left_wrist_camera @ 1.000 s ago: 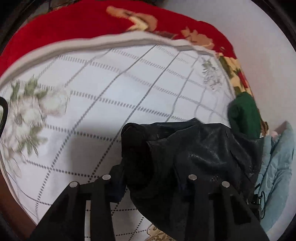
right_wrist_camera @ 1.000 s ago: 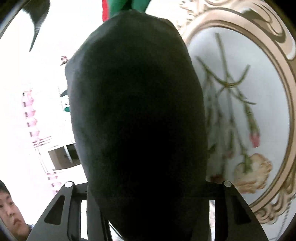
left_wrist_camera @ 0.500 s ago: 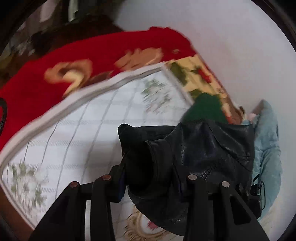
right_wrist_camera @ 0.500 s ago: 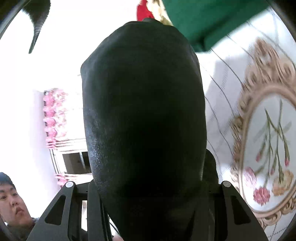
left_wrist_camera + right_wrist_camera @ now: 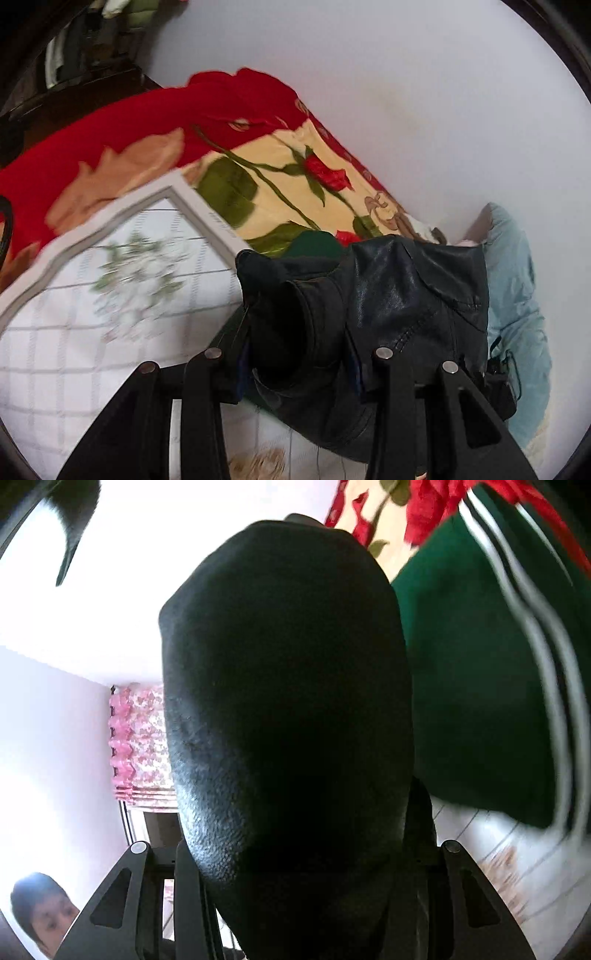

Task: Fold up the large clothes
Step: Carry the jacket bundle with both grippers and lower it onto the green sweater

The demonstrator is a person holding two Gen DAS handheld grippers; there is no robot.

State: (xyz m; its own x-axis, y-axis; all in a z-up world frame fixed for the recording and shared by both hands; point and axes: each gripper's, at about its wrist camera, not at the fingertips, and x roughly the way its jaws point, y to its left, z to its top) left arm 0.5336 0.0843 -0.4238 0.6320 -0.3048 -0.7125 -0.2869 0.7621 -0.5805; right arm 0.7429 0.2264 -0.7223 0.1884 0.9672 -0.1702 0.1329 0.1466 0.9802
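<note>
A black leather jacket (image 5: 388, 306) is bunched between the fingers of my left gripper (image 5: 295, 360), which is shut on it and holds it above the bed. In the right wrist view the same black jacket (image 5: 288, 709) fills the middle of the frame, and my right gripper (image 5: 295, 849) is shut on it. The fingertips of both grippers are hidden by the leather.
A white checked quilt (image 5: 92, 332) covers the bed over a red and cream floral blanket (image 5: 280, 177). A green garment with white stripes (image 5: 491, 686) lies by the wall. A light blue garment (image 5: 513, 295) lies at the right. A person's face (image 5: 44, 915) shows low left.
Both grippers have swung with the jacket toward the wall end of the bed. The floral blanket and green garment now fill more of both views.
</note>
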